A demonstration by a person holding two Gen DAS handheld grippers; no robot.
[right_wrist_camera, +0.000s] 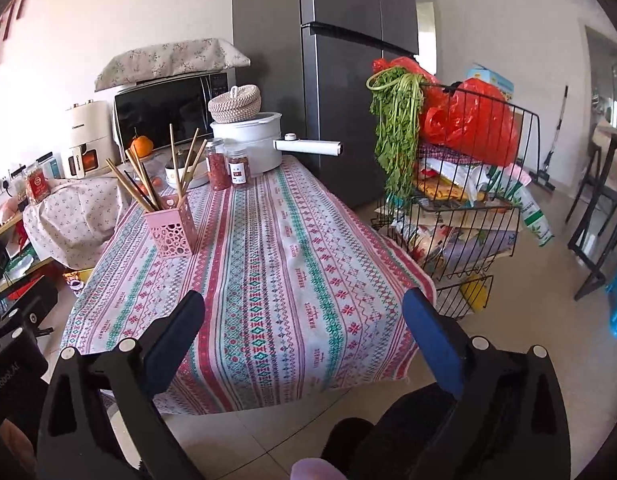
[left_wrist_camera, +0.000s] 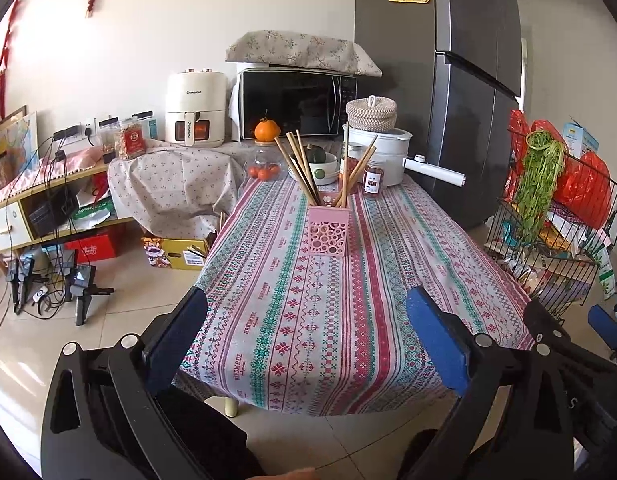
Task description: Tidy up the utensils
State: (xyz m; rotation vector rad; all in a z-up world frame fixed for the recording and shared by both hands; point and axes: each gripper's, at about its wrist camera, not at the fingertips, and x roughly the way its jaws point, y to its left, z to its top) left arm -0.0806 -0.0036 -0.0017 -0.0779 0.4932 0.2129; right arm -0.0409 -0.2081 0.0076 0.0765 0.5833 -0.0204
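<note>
A pink perforated utensil holder (left_wrist_camera: 328, 231) stands upright on the patterned tablecloth (left_wrist_camera: 308, 320), and several wooden chopsticks (left_wrist_camera: 298, 168) stick out of it. It also shows in the right wrist view (right_wrist_camera: 173, 229) with its chopsticks (right_wrist_camera: 134, 186), on the cloth (right_wrist_camera: 268, 280). My left gripper (left_wrist_camera: 306, 312) is open and empty, above the table's near end, well short of the holder. My right gripper (right_wrist_camera: 304, 312) is open and empty, above the near right part of the table. Part of the right gripper (left_wrist_camera: 568, 340) shows at the right edge of the left wrist view.
At the table's far end stand a white pot (left_wrist_camera: 382, 152) with a woven lid, spice jars (left_wrist_camera: 373, 176), a bowl (left_wrist_camera: 322, 168) and an orange (left_wrist_camera: 267, 129). A microwave (left_wrist_camera: 296, 104) and fridge (left_wrist_camera: 460, 80) are behind. A wire rack (right_wrist_camera: 460, 200) with greens stands right of the table.
</note>
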